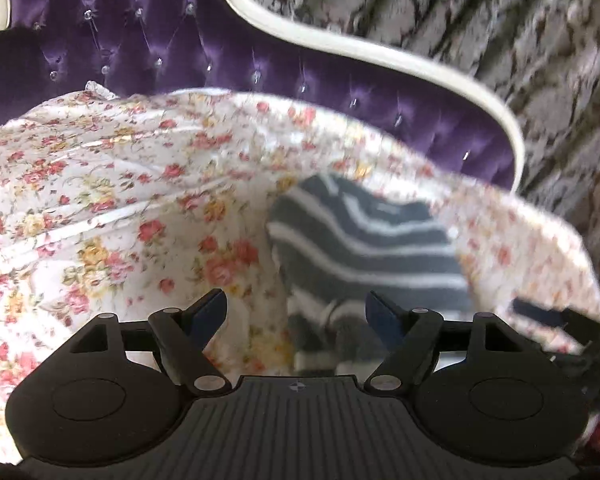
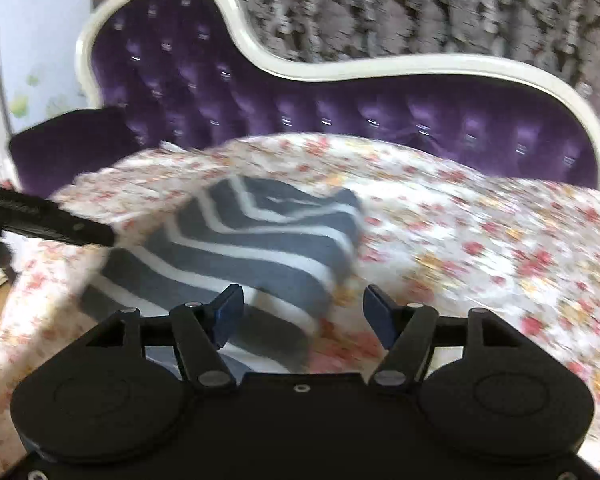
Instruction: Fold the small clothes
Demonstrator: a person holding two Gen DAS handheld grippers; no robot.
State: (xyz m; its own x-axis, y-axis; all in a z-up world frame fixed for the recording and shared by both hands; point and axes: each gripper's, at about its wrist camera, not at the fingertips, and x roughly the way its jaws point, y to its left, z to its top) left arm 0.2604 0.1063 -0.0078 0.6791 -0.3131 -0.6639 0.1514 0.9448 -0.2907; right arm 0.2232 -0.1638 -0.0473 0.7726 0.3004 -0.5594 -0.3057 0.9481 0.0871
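Observation:
A small grey garment with white stripes (image 1: 364,248) lies crumpled on a floral sheet (image 1: 100,184). In the left wrist view my left gripper (image 1: 296,304) hangs open just over the garment's near left edge, and its pads touch no cloth. At the right edge a dark finger of my right gripper (image 1: 540,312) reaches in. In the right wrist view the striped garment (image 2: 252,248) lies ahead and to the left. My right gripper (image 2: 303,296) stands open over its near right corner with nothing pinched. My left gripper (image 2: 52,220) shows at the left as a black bar beside the garment.
The floral sheet (image 2: 480,248) covers a sofa seat. Behind it rises a tufted purple backrest (image 2: 340,116) with a curved white frame (image 2: 380,66). A patterned grey wall (image 1: 500,20) stands beyond. A dark purple cushion (image 2: 68,148) sits at the far left.

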